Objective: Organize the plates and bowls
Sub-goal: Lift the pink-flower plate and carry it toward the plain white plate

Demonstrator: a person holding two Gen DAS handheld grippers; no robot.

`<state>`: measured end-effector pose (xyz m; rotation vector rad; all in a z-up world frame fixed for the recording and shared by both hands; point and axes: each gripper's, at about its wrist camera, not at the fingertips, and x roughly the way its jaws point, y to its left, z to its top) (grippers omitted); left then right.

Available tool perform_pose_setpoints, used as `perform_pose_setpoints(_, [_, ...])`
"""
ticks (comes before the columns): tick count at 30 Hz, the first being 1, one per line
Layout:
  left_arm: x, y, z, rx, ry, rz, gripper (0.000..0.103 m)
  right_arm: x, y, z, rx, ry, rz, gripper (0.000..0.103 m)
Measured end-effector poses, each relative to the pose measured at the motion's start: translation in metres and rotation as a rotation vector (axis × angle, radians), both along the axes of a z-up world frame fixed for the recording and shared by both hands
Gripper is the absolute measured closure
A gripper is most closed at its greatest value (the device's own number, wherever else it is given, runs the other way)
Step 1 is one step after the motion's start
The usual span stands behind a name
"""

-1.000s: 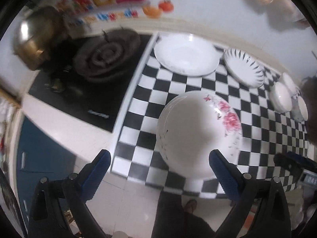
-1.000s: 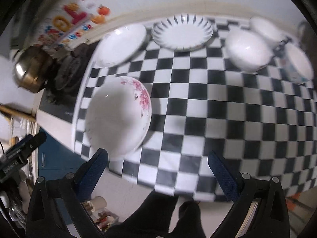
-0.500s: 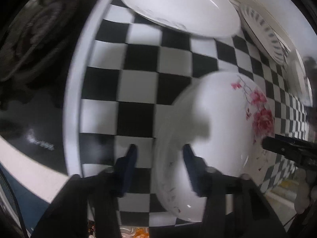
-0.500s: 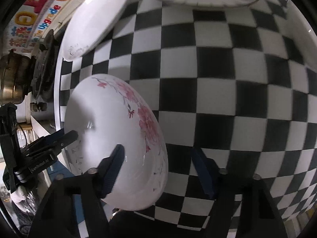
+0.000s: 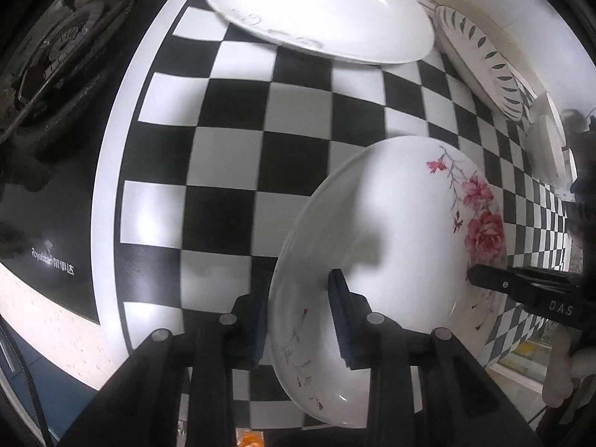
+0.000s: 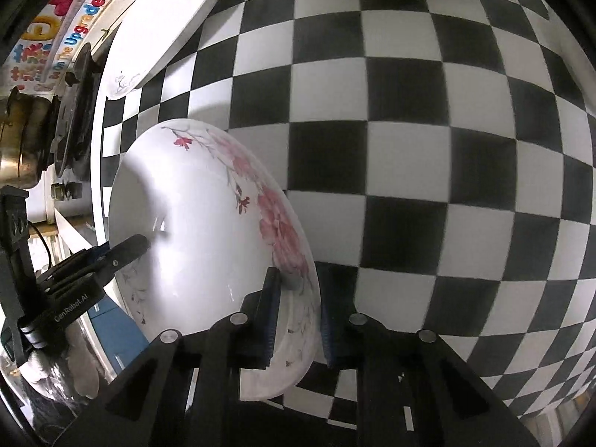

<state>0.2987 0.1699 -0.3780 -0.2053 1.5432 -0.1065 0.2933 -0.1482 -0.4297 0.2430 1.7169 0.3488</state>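
White with pink blossoms, the flowered bowl (image 5: 395, 231) sits at the near left corner of the chequered bench (image 5: 231, 156), caught from both sides. The left tongs (image 5: 300, 311) are clamped on its left rim, one finger inside and one outside; the right tongs (image 6: 296, 311) pinch the right rim the same way. Farther back lie a plain white plate (image 5: 316, 11) and a plate with dark leaf marks (image 5: 480, 63). Left of the bench is a black stove (image 5: 56, 85).

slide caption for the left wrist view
Left gripper clamps the floral bowl's rim on the checkered mat.
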Motion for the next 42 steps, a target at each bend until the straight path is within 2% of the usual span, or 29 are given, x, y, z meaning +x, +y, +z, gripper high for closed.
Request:
perform_pose_setpoints(5, [-0.006,-0.022,0.026,0.001,-0.031,-0.009,0.076,-0.006,-0.018,0.009,0.022,-0.017,-0.009,0.083])
perform_pose_setpoints(10, [0.008,-0.038,0.027,0.002,-0.044,-0.042,0.076,-0.008,-0.051,0.025,0.03,-0.048,-0.035,0.084])
perform_pose_setpoints(16, [0.02,-0.09,0.025,-0.003,-0.038,-0.091,0.076,-0.009,-0.086,0.036,0.014,-0.073,-0.075,0.084])
perform_pose_setpoints(23, [0.031,-0.134,0.005,0.013,0.0,-0.128,0.076,-0.013,-0.123,0.024,0.005,-0.056,-0.122,0.084])
perform_pose_setpoints(28, [0.033,-0.144,-0.007,0.023,0.025,-0.135,0.075,-0.012,-0.151,0.013,0.007,-0.04,-0.132,0.084])
perform_pose_setpoints(35, [0.037,-0.149,-0.015,0.048,0.037,-0.136,0.074,-0.013,-0.163,0.001,0.018,-0.019,-0.129,0.085])
perform_pose_setpoints(38, [0.042,-0.156,-0.017,0.056,0.04,-0.138,0.073,-0.01,-0.155,0.0,0.018,-0.017,-0.122,0.085])
perform_pose_setpoints(42, [0.043,-0.166,-0.016,0.068,0.036,-0.152,0.065,-0.009,-0.156,0.001,0.028,-0.02,-0.113,0.085])
